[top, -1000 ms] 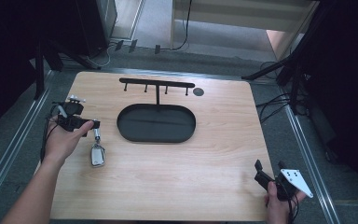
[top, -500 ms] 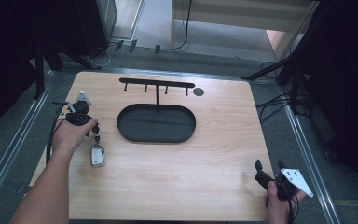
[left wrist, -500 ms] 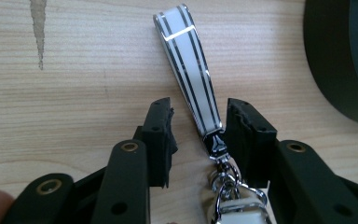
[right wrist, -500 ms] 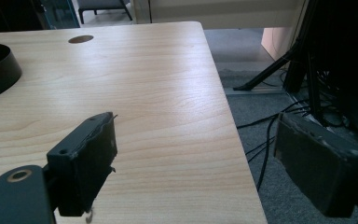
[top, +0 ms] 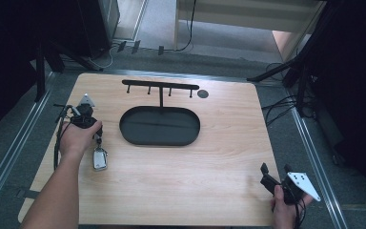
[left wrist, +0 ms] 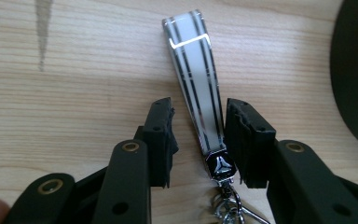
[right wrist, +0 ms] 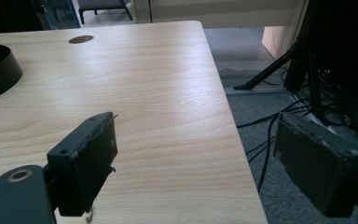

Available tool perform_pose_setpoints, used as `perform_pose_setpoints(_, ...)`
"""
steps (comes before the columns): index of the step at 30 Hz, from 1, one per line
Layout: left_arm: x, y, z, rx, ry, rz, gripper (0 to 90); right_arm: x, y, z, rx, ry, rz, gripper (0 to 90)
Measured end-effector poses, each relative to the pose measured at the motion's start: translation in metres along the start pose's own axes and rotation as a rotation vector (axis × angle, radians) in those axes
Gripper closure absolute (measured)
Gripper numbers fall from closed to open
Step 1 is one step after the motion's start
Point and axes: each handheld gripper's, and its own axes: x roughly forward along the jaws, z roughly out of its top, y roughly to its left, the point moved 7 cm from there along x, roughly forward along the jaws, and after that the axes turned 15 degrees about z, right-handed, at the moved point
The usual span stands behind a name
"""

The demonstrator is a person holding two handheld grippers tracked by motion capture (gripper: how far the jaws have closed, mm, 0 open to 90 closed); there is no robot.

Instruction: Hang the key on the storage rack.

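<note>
left gripper (left wrist: pixel 198 135) just narrowed round key fob strap (left wrist: pixel 198 79) — pads not pressing; right gripper (right wrist: pixel 193 163) wide apart over table (right wrist: pixel 158 93)

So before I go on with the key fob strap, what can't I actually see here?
- Keyring below the strap: cut off by the bottom edge of the left gripper view.
- Left gripper: its right pad touches the strap, but a gap shows at the left pad, so the grip is unconfirmed.
- Key fob: too small in the high view for detail; the hand hides the strap.
- Tray: cut by the right edge.
</note>
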Motion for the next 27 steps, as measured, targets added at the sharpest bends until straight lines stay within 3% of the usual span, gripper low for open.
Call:
perform_pose_setpoints(7, -0.0016, 0.006, 0.0002, 0.002, -0.011, 0.02, 71.1, 0.0001, -0.0001, 0.0, -0.002, 0.001, 0.0, 13.5)
perform_pose_setpoints(10, -0.0026, 0.0063, 0.0015, -0.014, -0.026, 0.025, 79.5, 0.0002, -0.0001, 0.0, -0.002, 0.001, 0.0, 13.5)
perform_pose_setpoints(14, -0.0033, 0.0035, 0.003, -0.022, -0.027, -0.013, 82.7, 0.0002, -0.0001, 0.0, -0.002, 0.001, 0.0, 13.6)
perform_pose_setpoints(16, -0.0053, 0.0031, 0.004, -0.013, -0.029, -0.005, 84.4, 0.0007, 0.0004, -0.0001, -0.006, 0.005, -0.001, 13.8)
perform_pose_setpoints(18, -0.0055, 0.0037, 0.0049, -0.006, -0.034, 0.008, 83.3, 0.0013, 0.0004, -0.0001, -0.014, 0.01, -0.005, 14.0)
perform_pose_setpoints(22, -0.0011, 0.0072, 0.0055, -0.031, -0.032, 0.003, 66.4, 0.0017, 0.0007, 0.0, -0.018, 0.011, -0.009, 14.2)
perform_pose_setpoints(27, -0.0011, 0.0035, 0.0088, -0.038, -0.054, 0.003, 60.9, 0.0016, 0.0003, -0.0001, -0.012, 0.01, -0.009, 14.3)
